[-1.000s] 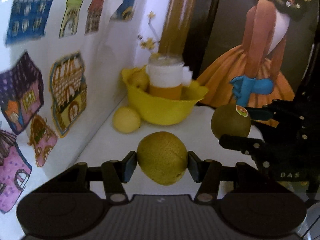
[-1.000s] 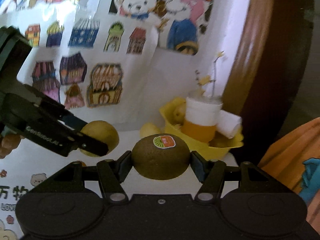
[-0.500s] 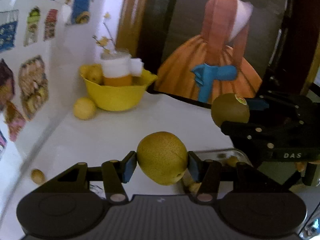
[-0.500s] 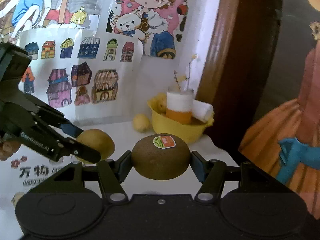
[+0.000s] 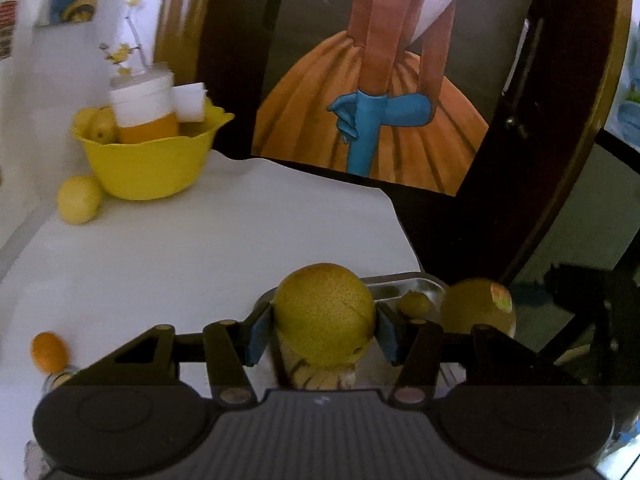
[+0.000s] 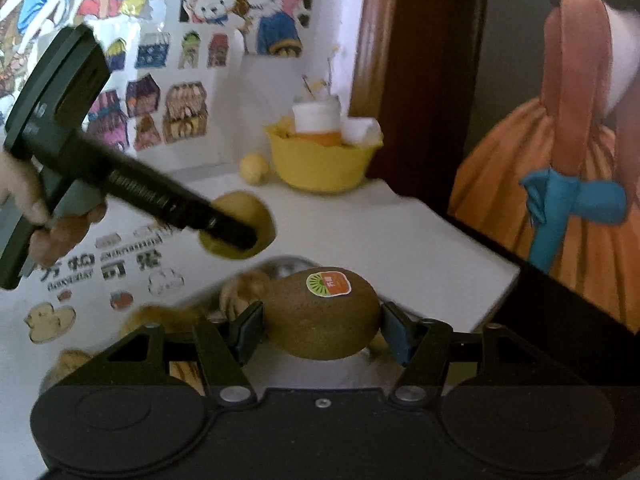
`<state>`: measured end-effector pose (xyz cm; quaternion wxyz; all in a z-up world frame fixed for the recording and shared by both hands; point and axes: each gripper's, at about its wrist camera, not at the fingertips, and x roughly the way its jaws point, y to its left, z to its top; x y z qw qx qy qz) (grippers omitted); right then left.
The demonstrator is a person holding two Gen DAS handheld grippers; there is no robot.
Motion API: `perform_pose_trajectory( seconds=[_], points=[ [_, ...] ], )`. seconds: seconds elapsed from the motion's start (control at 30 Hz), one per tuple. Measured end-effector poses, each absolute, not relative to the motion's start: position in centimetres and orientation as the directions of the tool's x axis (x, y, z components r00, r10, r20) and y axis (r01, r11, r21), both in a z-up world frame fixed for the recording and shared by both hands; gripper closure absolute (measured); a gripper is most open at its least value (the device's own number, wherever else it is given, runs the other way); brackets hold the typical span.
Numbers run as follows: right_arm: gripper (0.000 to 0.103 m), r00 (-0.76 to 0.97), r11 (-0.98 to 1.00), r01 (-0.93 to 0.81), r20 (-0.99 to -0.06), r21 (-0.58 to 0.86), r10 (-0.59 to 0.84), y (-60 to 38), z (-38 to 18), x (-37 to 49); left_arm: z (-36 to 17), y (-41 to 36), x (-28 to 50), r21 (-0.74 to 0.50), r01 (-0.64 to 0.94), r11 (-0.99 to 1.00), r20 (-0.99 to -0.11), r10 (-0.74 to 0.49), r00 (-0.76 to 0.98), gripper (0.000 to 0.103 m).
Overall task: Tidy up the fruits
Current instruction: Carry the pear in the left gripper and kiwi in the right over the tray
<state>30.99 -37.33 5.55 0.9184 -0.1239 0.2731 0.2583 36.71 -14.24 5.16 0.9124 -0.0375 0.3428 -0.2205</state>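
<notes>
My left gripper is shut on a yellow-green speckled pear and holds it above a metal tray near the table's front right. My right gripper is shut on a brown kiwi with a sticker. The kiwi also shows in the left wrist view, just right of the pear. In the right wrist view the left gripper and its pear hang left of and beyond the kiwi, over the tray, which holds several small brownish fruits.
A yellow bowl with a white-and-orange jar and fruit stands at the table's far left, a lemon beside it. A small orange fruit lies at the left. The white table's edge drops off at the right. Stickers cover the wall.
Both grippers have swung right and down towards the metal tray, still holding their fruit. The yellow bowl has shifted to the left and further off in both views.
</notes>
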Motion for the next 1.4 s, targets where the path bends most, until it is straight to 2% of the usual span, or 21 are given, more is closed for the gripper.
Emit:
perform_pose_trajectory(
  seconds=[0.33,0.67,1.4],
  points=[
    [0.039,0.714,0.85,-0.521,-0.583,-0.072,0.388,-37.8,1.9,30.4,2.9,-17.7,39.3,-0.193,0.421,0.886,-0.646,-0.438,0.626,0.045],
    [0.039,0.724,0.85,-0.517,-0.581,-0.102,0.371,-37.3,1.0,30.4,1.8,-19.3,39.7,-0.148,0.449,0.881,-0.663,-0.426,0.616,0.045],
    [0.036,0.753,0.856,-0.496,-0.563,-0.145,0.341,-36.7,0.7,29.5,1.3,-18.6,40.7,-0.243,0.411,0.879,-0.687,-0.454,0.567,0.043]
  ],
)
